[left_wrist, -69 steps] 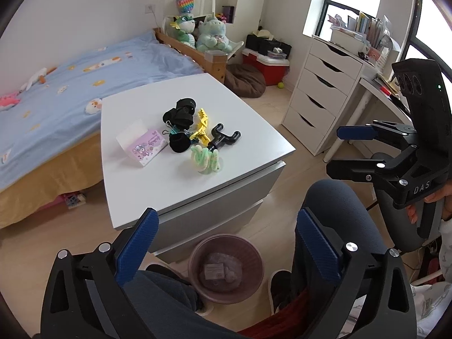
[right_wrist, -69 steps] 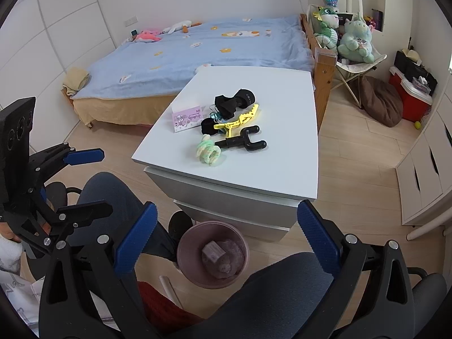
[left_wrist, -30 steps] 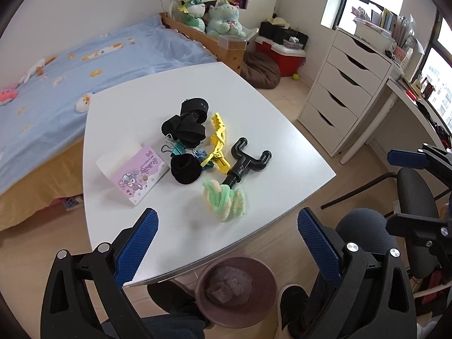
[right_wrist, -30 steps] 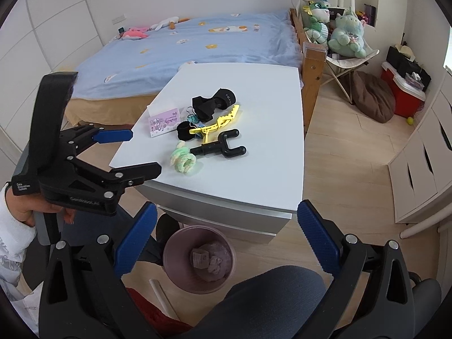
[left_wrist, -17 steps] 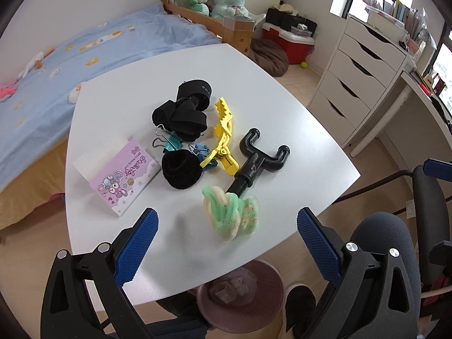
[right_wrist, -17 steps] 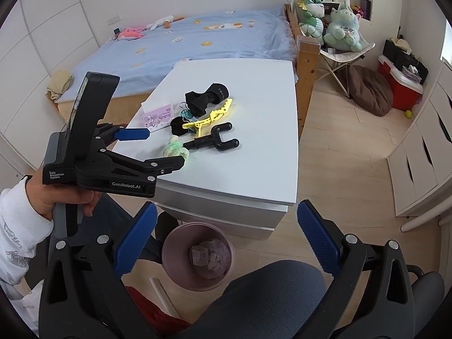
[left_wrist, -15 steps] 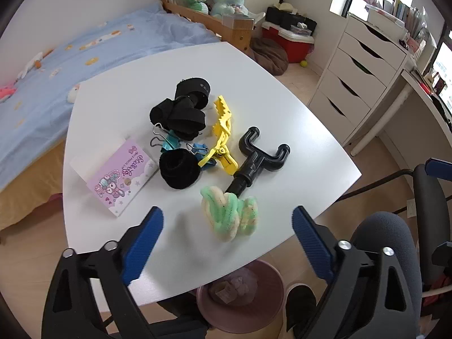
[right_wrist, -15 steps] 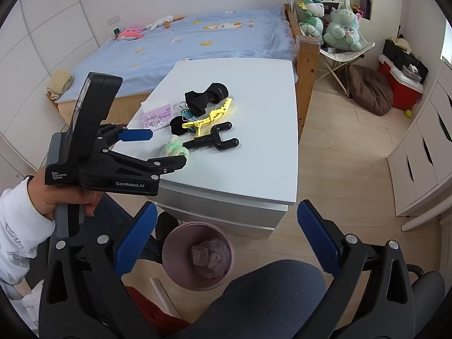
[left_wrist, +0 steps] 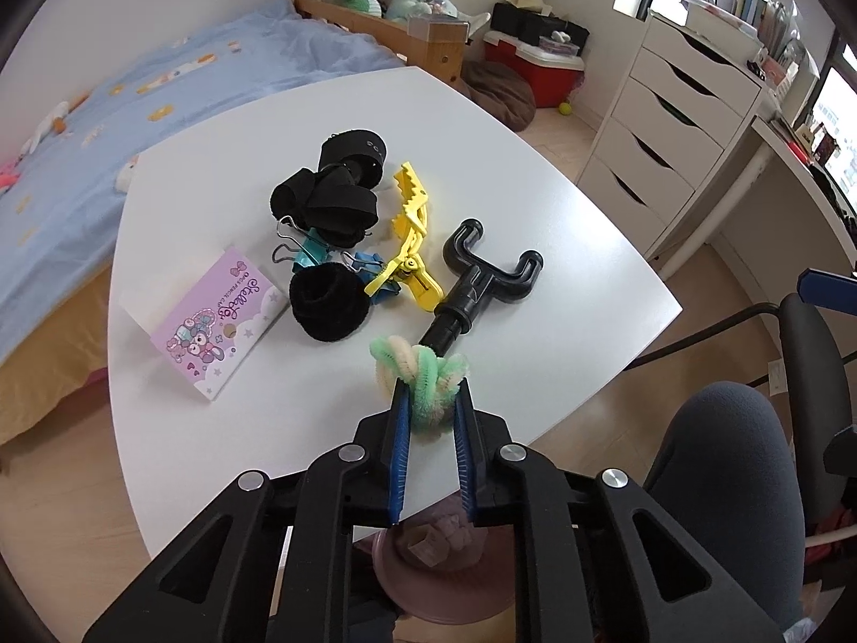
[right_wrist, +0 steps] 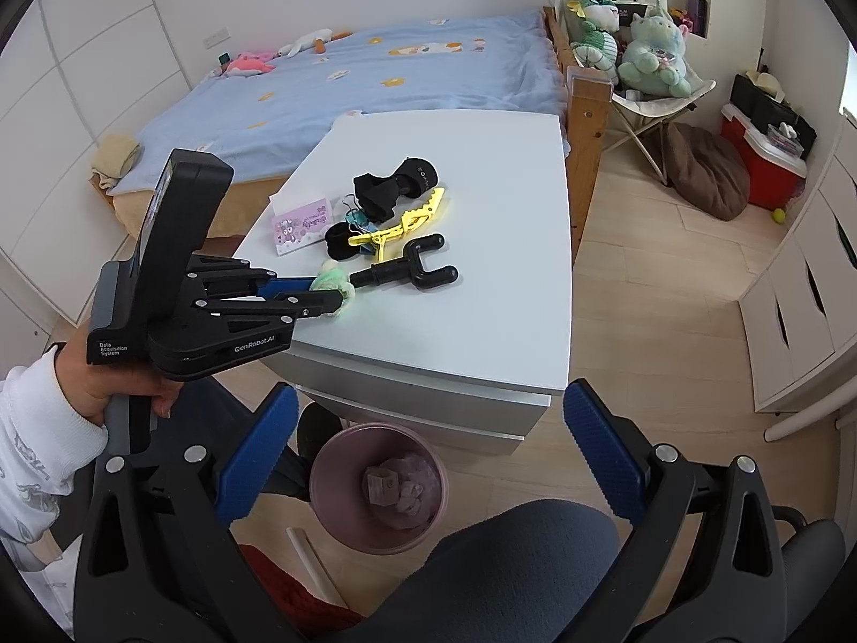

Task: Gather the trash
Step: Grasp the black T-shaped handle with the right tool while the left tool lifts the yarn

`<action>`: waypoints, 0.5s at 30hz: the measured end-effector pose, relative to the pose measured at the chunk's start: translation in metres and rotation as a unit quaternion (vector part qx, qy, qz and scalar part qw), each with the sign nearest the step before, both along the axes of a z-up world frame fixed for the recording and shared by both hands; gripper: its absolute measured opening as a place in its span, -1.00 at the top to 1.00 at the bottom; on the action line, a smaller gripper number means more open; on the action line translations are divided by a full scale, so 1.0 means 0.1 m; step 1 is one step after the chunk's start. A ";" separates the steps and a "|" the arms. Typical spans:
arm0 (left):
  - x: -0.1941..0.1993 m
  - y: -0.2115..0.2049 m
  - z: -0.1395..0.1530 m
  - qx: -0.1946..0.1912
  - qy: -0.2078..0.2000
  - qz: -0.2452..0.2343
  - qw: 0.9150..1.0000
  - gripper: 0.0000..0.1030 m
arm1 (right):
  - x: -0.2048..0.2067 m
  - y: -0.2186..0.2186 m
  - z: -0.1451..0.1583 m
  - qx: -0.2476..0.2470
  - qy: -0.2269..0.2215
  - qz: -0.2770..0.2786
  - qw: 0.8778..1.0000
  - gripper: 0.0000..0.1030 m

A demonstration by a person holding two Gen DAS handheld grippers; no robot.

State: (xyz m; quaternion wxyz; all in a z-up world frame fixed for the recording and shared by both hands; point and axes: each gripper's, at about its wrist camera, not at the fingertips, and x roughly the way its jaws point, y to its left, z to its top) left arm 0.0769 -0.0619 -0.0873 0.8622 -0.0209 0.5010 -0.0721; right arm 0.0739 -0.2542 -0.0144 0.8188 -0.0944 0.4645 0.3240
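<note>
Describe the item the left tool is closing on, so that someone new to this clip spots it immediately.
On the white table, find the clutter near its front edge. At the near end lies a fuzzy green-and-cream twisted bundle, touching the black forked handle, between the left tool's closing jaws. It is the only pastel, fluffy item there.

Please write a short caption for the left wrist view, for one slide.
Left gripper closing on a green and cream fuzzy bundle at the near edge of the white table, above the pink bin.

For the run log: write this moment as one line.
left gripper: closing on fuzzy twist | right gripper: open, idle | bin: below table edge
</note>
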 end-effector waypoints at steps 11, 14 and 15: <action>-0.21 0.16 0.24 -0.009 -0.027 0.012 1.000 0.71 | 0.13 0.23 0.05 -0.002 -0.008 0.027 1.000 -0.90; -0.27 0.20 0.30 -0.009 -0.033 0.013 0.999 0.71 | 0.20 0.33 0.06 -0.004 -0.010 0.038 0.999 -0.90; -0.28 0.21 0.32 -0.010 -0.034 0.014 0.999 0.71 | 0.23 0.37 0.06 -0.007 -0.011 0.042 0.999 -0.90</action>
